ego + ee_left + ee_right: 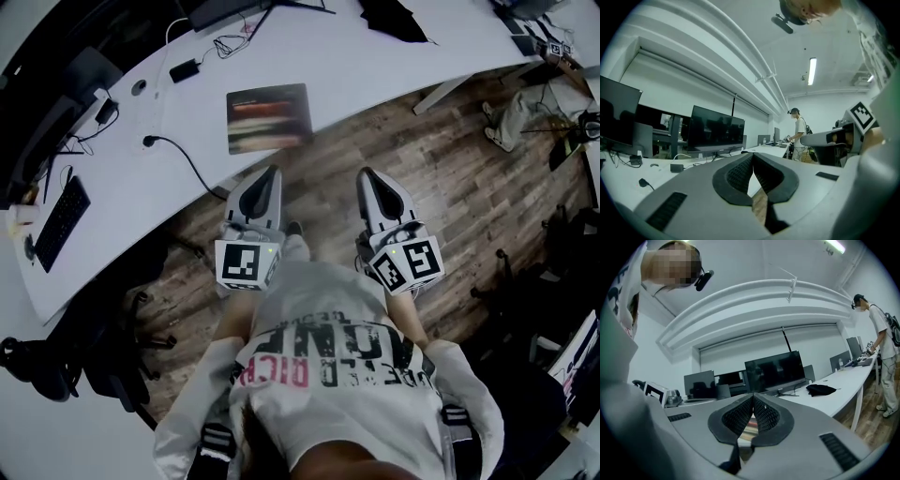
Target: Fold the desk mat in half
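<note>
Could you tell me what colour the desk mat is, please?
The desk mat is dark with reddish and pale bands, clearest in the head view.

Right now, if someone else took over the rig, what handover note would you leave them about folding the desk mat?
Left gripper: shut, empty, held level over the floor, short of the desk edge.
Right gripper: shut, empty, level beside the left one.
Desk mat: lies flat on the white desk near its front edge, ahead of both grippers; neither touches it.
Done: nothing; no fold shows.
Left: reach the mat, open the jaws, take one edge and bring it over to the opposite edge.
</note>
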{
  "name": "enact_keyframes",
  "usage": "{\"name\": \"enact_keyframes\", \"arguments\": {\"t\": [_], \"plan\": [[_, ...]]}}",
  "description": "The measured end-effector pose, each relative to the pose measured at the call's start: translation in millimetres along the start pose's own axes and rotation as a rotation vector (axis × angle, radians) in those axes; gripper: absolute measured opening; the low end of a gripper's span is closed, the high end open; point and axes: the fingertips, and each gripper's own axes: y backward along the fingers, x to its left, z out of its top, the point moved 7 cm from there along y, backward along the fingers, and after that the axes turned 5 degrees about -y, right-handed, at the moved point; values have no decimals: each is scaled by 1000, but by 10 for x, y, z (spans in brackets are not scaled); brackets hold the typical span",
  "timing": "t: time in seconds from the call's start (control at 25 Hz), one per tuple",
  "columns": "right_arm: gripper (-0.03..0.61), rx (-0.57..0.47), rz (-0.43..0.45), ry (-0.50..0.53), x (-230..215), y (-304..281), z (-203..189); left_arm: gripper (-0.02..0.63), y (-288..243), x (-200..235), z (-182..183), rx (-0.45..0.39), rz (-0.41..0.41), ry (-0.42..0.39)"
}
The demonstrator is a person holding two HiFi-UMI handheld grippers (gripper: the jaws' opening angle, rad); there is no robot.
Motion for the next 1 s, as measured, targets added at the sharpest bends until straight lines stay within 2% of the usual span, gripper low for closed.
{"name": "enact_keyframes", "arguments": {"t": [0.24, 0.44, 0.76, 1.0], "plan": [[0, 16, -6, -8, -34, -462, -19, 3, -286, 359, -11, 3, -18, 5], [2, 50, 2, -28, -61, -695, -114, 3, -335, 484, -135, 45, -14, 34], [1, 62, 38, -50, -232, -1048, -79, 3, -511, 634, -221, 77, 32, 72], [0, 103, 100, -30, -580, -1433, 47, 2, -906, 710, -179, 72, 91, 73]]}}
